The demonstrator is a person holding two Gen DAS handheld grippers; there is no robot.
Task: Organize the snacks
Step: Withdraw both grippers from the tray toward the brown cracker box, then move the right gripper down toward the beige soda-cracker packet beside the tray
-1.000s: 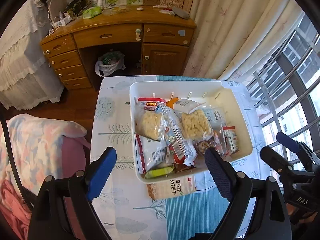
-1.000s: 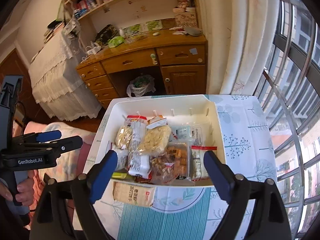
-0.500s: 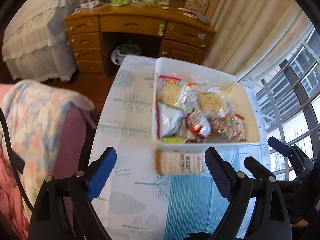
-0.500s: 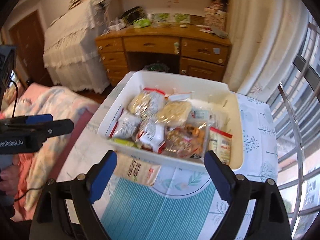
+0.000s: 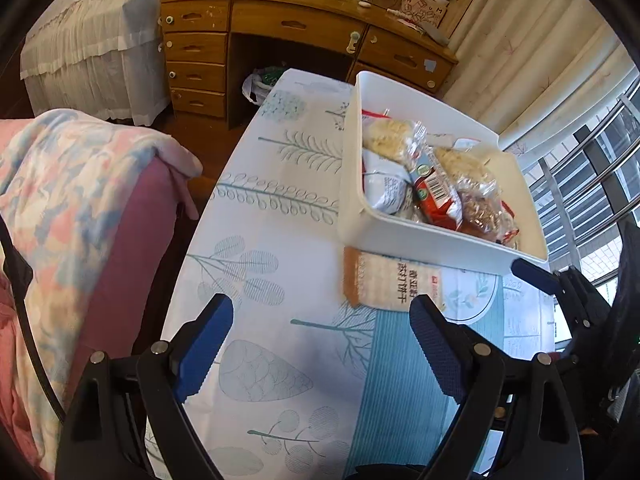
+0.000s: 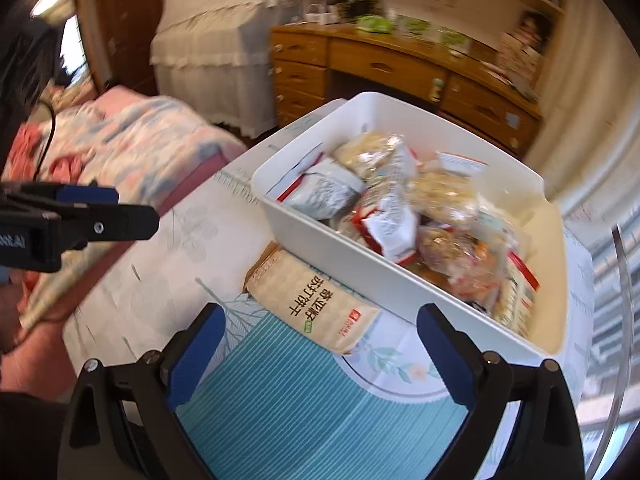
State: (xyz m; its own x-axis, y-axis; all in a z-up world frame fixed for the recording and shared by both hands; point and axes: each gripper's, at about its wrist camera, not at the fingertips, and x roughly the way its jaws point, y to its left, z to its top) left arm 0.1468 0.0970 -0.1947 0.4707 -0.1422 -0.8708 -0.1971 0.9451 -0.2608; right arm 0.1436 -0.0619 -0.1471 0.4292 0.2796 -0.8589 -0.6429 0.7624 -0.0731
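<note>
A white bin (image 5: 360, 216) (image 6: 328, 240) stands on the patterned tablecloth, filled with several snack packets. One beige biscuit packet (image 5: 384, 284) (image 6: 316, 300) lies flat on the cloth against the bin's near wall. My left gripper (image 5: 320, 344) hovers open above the cloth, left of and nearer than that packet, with nothing between its fingers. My right gripper (image 6: 320, 344) hangs over the striped blue patch just short of the packet; its jaws are opening and hold nothing. Each gripper shows at the edge of the other's view.
A bed with a pink and blue blanket (image 5: 60, 208) borders the table's left side. A wooden desk (image 5: 304, 36) stands beyond the table, a plastic bag under it. Window bars (image 5: 592, 168) and a curtain lie to the right.
Both grippers have dropped closer to the table and rolled, so the bin now sits tilted and larger in view. The right jaws have spread a little wider. The packets have not moved.
</note>
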